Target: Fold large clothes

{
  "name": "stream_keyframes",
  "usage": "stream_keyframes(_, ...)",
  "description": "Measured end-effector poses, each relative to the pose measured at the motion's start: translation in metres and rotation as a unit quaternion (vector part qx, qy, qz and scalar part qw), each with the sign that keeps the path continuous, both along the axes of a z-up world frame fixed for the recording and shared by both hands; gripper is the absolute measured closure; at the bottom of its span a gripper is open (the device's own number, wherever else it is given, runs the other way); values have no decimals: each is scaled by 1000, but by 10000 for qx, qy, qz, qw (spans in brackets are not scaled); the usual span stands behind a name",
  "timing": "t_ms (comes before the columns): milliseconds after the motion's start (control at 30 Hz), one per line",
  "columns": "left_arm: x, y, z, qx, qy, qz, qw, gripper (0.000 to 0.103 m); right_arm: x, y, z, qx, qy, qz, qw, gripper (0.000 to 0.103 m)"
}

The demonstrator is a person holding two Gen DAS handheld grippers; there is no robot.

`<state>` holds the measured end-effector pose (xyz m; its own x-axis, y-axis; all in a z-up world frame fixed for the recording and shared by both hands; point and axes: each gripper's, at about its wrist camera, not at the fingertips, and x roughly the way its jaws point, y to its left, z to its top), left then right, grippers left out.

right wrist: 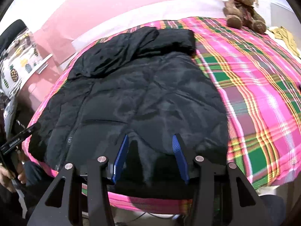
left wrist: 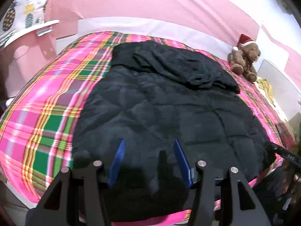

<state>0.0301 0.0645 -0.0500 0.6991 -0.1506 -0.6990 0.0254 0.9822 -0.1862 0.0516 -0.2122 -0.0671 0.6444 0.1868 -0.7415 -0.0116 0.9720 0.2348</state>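
Black quilted puffer jacket (left wrist: 165, 109) lying flat on pink, green and yellow plaid bedspread (left wrist: 47, 101), hem toward near edge of bed, collar end toward far side. Sleeve or hood fabric bunched and folded across upper part of jacket (right wrist: 131, 50); which of the two, cannot tell. Zipper line and slit pocket visible on jacket in right wrist view.

Left gripper (left wrist: 149, 141) with blue-padded fingers spread wide, hovering above lower hem area of jacket, nothing between the pads. Contact with fabric unclear.

Right gripper (right wrist: 150, 137) likewise spread wide with blue pads, over lower hem of jacket, nothing clamped. Touching or just above, cannot tell.

Left gripper's black body also seen at left edge of right wrist view, held by a bare hand (right wrist: 11, 175).

Brown teddy bear in red Santa hat (left wrist: 244, 60) sitting at far corner of bedspread, well apart from jacket. Crumpled yellow cloth (right wrist: 287, 37) just beyond bear. Pink wall (left wrist: 150, 3) behind bed. White pineapple-print fabric (left wrist: 22, 15) at far left.
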Motion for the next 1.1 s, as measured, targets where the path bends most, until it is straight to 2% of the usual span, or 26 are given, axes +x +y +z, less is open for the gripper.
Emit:
stream_keyframes(200,-3,30,-6,235,-47,399,9989,43,-7,-33,-4,21,-31,-446,9990,54)
stream_keyframes(400,-4,62,-15,190,42,853,9962,39,-8,-67,-8,139,-57,-911,9957,48)
stream_keyframes(567,-3,66,-35,-254,342,681,9968,37,-3,-78,-27,642,254,-828,9942,48)
stream_keyframes(700,-8,53,-42,-437,377,481,9972,35,-3,-73,-34,933,297,-636,9932,48)
stream_keyframes(767,-11,43,-43,-279,310,403,9983,33,-5,-72,-36,1173,366,-554,9909,48)
stream_keyframes(867,-13,38,-45,-278,285,406,9984,32,-9,-68,-38,1387,375,-464,9885,46)
stream_keyframes(1033,-4,37,-50,-243,319,411,9983,32,-5,-64,-42,1336,385,-401,9895,46)
stream_keyframes(1067,-1,35,-51,-159,326,416,9985,31,-2,-65,-45,1356,382,-404,9892,49)
stream_keyframes(1100,1,34,-50,-105,345,434,9984,31,0,-66,-46,1390,409,-448,9884,56)
